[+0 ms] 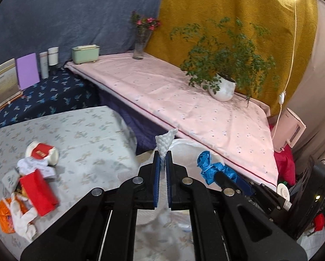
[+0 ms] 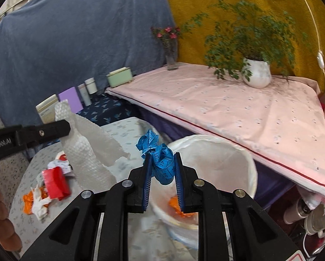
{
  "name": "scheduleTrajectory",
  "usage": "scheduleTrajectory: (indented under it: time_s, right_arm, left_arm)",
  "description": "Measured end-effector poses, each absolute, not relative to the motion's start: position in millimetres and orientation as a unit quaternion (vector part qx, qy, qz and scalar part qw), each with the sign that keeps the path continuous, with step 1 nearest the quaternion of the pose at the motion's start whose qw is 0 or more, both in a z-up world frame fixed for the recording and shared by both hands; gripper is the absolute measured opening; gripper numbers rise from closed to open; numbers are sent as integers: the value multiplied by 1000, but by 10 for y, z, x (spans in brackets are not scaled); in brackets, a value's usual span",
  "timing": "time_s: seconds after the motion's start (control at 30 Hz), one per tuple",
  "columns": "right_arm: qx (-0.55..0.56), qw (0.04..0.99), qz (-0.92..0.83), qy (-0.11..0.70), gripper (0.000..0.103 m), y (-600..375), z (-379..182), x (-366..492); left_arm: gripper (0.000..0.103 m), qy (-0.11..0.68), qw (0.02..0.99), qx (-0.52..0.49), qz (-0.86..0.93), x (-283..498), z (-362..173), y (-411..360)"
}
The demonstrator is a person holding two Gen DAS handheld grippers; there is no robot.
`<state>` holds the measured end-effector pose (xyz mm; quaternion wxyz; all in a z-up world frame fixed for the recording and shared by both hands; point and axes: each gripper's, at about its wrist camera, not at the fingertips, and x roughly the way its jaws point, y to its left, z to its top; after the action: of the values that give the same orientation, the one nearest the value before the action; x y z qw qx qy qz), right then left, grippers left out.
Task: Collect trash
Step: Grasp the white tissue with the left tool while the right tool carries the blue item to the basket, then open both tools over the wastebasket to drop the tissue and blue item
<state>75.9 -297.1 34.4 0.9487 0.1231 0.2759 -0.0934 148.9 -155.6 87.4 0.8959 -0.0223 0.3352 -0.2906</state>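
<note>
My left gripper (image 1: 162, 155) is shut on a sheet of white bubble wrap (image 1: 165, 143), which hangs from it in the right wrist view (image 2: 86, 152). My right gripper (image 2: 162, 163) is shut on a crumpled blue measuring tape (image 2: 160, 158), also seen in the left wrist view (image 1: 212, 167). Both are held near a white-lined trash bin (image 2: 238, 158) with an orange scrap inside (image 2: 174, 202). A trash pile lies on the floral table: a red box (image 1: 38, 190), an orange wrapper (image 1: 4, 215), white paper (image 1: 23, 217) and a red-white cup (image 1: 42, 152).
A pink-covered table (image 1: 184, 100) behind the bin holds a potted plant (image 1: 223, 87) and a flower vase (image 1: 140, 43). A green box (image 1: 85, 53), bottles and books (image 1: 27, 70) stand at the back left. A white appliance (image 1: 289, 130) stands at the right.
</note>
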Motion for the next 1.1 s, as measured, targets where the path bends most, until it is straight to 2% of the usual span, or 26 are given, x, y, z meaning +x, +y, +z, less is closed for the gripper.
scheduleTrajectory:
  time_s: [0.37,0.47,0.5,0.57,0.6,0.63,0.7,0.93,1.1]
  right_arm:
    - [145,931,-135,308,19,-3526,10,755]
    - [148,928,-140,312,23,-3585,-46,760]
    - [148,928,-144,311,23,-3589,-54,759]
    - [152,927,-146,310,26,-3623,-71,762]
    - [154,927,-147,310,31,-3631,-75,764]
    - [154,926,-151,308,36,-3635,-71,765]
    - [156,927,-152,305,40,-3631,-57,756]
    - [151,933,-148,291,50,-3567,52,721]
    - [147,938,-141,282,52,-3461,165,691]
  left_arm:
    - [5,347,881,-6,-323,1643,712,-2228]
    - [5,345,881,-4,-324,1652,647,-2314]
    - [8,345,881,0,-322,1652,621,-2346]
    - [24,348,882,7,-317,1663,581,-2385]
    - [40,347,884,8,-313,1661,567,-2392]
    - [52,344,887,9,-307,1652,560,-2390]
    - [61,335,894,11,-298,1634,568,-2380]
    - [62,334,897,12,-288,1652,578,-2308]
    - [62,335,901,5,-275,1655,581,-2160]
